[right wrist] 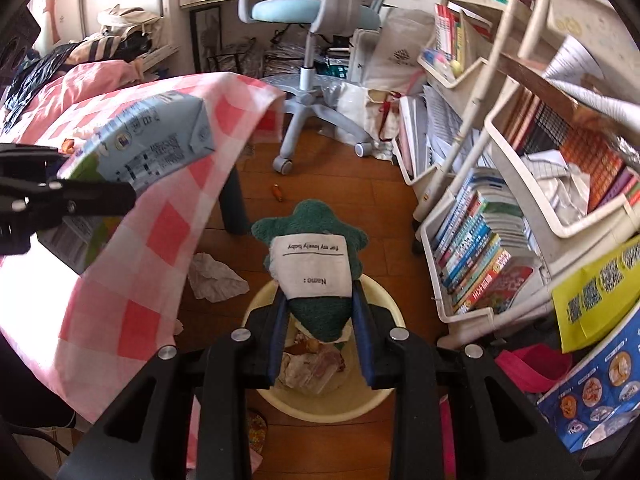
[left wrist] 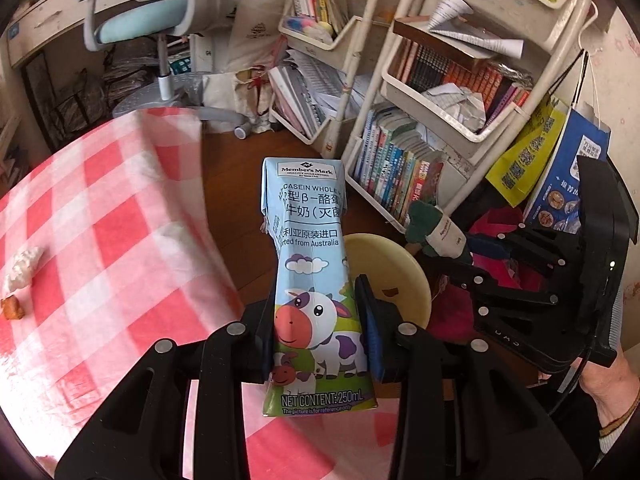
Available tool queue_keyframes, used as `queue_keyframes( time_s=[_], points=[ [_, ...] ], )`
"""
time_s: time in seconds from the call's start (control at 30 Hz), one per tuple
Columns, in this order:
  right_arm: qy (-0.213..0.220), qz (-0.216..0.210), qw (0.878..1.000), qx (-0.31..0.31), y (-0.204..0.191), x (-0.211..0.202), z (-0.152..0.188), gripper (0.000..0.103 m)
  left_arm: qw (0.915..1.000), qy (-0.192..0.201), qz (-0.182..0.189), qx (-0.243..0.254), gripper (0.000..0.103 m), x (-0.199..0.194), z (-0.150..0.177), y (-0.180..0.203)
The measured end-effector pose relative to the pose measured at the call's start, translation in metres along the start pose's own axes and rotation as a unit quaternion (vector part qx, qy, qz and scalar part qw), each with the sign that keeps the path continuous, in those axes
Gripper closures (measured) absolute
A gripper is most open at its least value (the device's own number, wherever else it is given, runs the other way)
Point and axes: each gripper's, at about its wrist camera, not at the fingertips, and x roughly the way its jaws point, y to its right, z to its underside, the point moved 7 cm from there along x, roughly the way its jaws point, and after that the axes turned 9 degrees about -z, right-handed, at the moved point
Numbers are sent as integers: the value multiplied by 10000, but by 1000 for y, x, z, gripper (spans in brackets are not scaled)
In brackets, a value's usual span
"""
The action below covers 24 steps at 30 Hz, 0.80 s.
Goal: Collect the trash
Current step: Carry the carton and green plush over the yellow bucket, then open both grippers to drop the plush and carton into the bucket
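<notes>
The left gripper [left wrist: 316, 332] is clamped on a light blue milk carton [left wrist: 312, 280], its two pads pressed against the carton's sides, which are pinched in at the waist; the carton stands upright over the edge of the pink checked tablecloth [left wrist: 100, 240]. The left wrist view alone shows the cow print on the carton's front, and two food scraps [left wrist: 18, 280] lying on the cloth at far left. The right gripper [right wrist: 320, 320] grips a green plush item with a white name label [right wrist: 312, 268], held directly above a pale yellow bin [right wrist: 332, 408]. Only the right wrist view looks down into the bin, where crumpled wrappers and paper lie, and shows a crumpled tissue [right wrist: 214, 276] on the wooden floor [right wrist: 320, 184] beside it, near the table's edge. From that view the carton appears at upper left, showing its printed back panel
</notes>
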Motion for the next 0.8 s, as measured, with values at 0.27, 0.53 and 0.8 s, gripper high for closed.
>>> queue_keyframes(
  time_s=[0.27, 0.53, 0.8],
  points=[
    [-52, -49, 10000, 53, 12, 2, 8, 73, 9999, -57, 20, 101, 70, 15, -1, 19],
    [-112, -10, 9999, -26, 12, 5, 9, 73, 9999, -46, 32, 84, 70, 15, -1, 17],
    [-181, 66, 9997, -137, 4, 10, 6, 73, 10000, 34, -33, -49, 70, 3, 0, 1]
  ],
)
